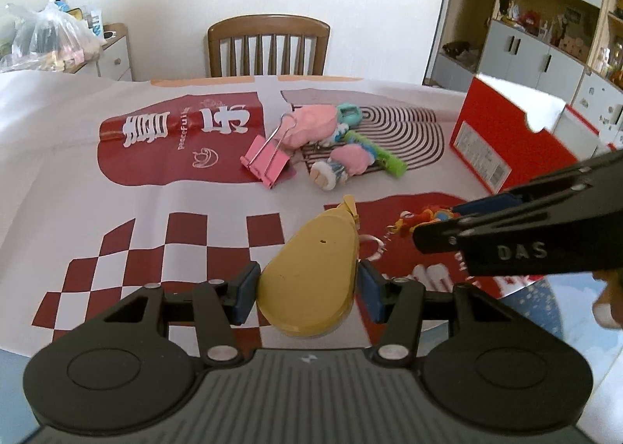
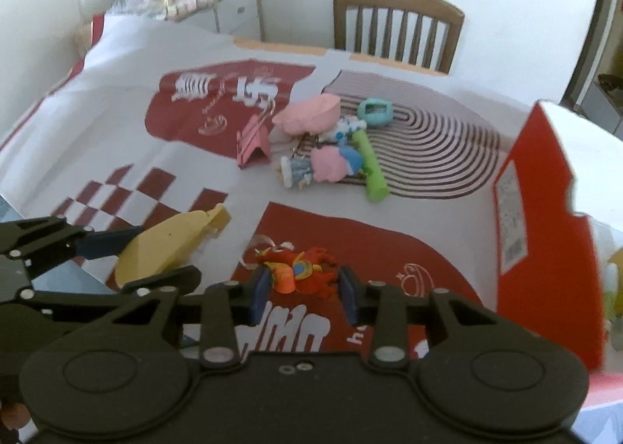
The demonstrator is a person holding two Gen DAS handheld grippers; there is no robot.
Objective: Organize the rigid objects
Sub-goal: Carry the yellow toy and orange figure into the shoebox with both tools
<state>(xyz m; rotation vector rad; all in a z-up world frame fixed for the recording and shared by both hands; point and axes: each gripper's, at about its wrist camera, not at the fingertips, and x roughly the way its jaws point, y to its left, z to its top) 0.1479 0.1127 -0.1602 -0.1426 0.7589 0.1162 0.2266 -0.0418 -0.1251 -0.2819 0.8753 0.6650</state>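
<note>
A yellow teardrop-shaped case (image 1: 311,269) sits between the blue pads of my left gripper (image 1: 307,294), which is shut on its wide end; it hangs above the tablecloth, also seen as the yellow case (image 2: 163,249) in the right wrist view. A red and orange toy keychain (image 2: 303,274) lies between the pads of my right gripper (image 2: 304,296), both pads pressing its sides. From the left wrist view the right gripper (image 1: 447,222) reaches in from the right with the red toy (image 1: 428,216) at its tips.
A red cardboard box (image 2: 545,210) stands open at the right. Mid-table lie a pink binder clip (image 1: 266,164), pink doll figures (image 1: 342,162), a green tube (image 1: 383,156) and a teal piece (image 1: 348,113). A wooden chair (image 1: 268,43) stands behind the patterned tablecloth (image 1: 117,132).
</note>
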